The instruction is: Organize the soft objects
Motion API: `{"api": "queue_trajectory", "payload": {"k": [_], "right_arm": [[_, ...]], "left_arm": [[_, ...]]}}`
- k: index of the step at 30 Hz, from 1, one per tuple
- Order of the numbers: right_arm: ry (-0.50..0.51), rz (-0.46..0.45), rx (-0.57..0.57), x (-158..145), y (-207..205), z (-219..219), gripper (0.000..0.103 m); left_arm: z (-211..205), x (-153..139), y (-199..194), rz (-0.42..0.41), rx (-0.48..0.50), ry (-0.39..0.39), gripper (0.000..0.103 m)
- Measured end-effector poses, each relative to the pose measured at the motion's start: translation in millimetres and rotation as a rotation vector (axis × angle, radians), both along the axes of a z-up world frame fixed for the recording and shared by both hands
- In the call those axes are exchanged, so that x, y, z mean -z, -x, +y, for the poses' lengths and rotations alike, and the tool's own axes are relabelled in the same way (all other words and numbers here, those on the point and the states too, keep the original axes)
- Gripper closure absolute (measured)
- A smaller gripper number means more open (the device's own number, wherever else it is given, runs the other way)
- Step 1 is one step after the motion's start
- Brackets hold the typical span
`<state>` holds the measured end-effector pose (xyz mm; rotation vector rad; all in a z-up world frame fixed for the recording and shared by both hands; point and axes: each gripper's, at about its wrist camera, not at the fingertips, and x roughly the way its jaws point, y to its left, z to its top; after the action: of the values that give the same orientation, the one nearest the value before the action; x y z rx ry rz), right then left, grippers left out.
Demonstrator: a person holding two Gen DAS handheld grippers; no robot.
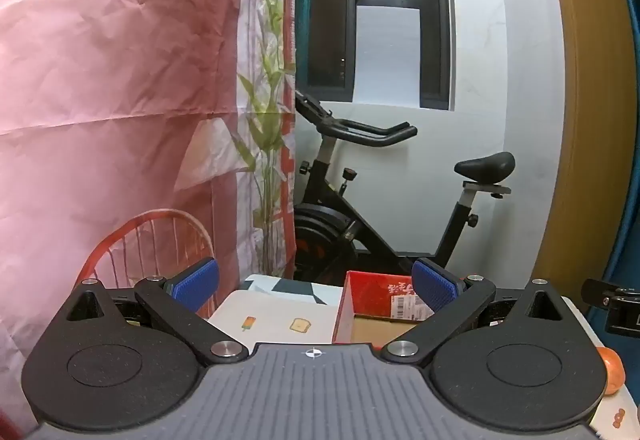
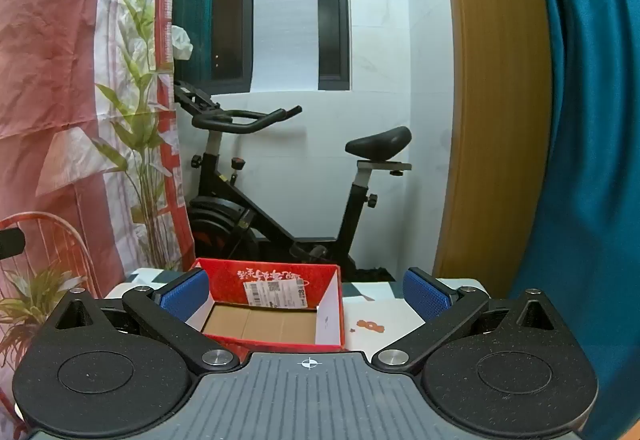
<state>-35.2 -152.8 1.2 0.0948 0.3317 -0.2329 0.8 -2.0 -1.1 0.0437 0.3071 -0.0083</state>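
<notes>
We find both the left gripper [image 1: 316,286] and right gripper [image 2: 306,294] spread wide and empty above the empty red cardboard box [image 2: 276,304], with only 1 orange, seemingly soft object [image 1: 612,370] partly visible beside it, best pinched mid-body.

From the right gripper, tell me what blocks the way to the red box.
Nothing visible does. The right gripper is open and empty, and the red box sits just ahead, open-topped and empty.
</notes>
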Motion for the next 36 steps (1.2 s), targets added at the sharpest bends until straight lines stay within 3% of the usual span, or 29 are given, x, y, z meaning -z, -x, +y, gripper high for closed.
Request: {"api": "queue_trajectory", "payload": {"k": [2, 3, 6, 17, 23, 36], "right_arm": [[-0.007, -0.001, 0.002, 0.3, 0.0, -0.2, 0.0], [-0.007, 0.0, 0.001, 0.3, -0.1, -0.2, 0.0], [-0.002, -0.001, -0.001, 0.5, 0.1, -0.6, 0.0], [0.006, 0.0, 0.005, -2.6, -0.2, 3.8, 0.0], [0.003, 0.003, 0.005, 0.2, -0.9, 0.0, 0.0], [0.001, 0.003, 0.006, 0.7, -0.4, -0.4, 0.0]], "left_arm": [[-2.9, 1.3, -3.1, 0.015, 0.004, -0.015, 0.0], [5.3, -2.5, -3.3, 0.006, -0.006, 0.027, 0.0], [11.4, -3.3, -6.6, 0.015, -0.017, 0.031, 0.0], [0.3, 0.6, -3.5, 0.003, -0.027, -0.004, 0.0], [5.7, 0.7, -4.3, 0.006, -0.024, 0.026, 0.0], [0.6, 1.4, -2.6, -0.011, -0.032, 0.001, 0.0]]}}
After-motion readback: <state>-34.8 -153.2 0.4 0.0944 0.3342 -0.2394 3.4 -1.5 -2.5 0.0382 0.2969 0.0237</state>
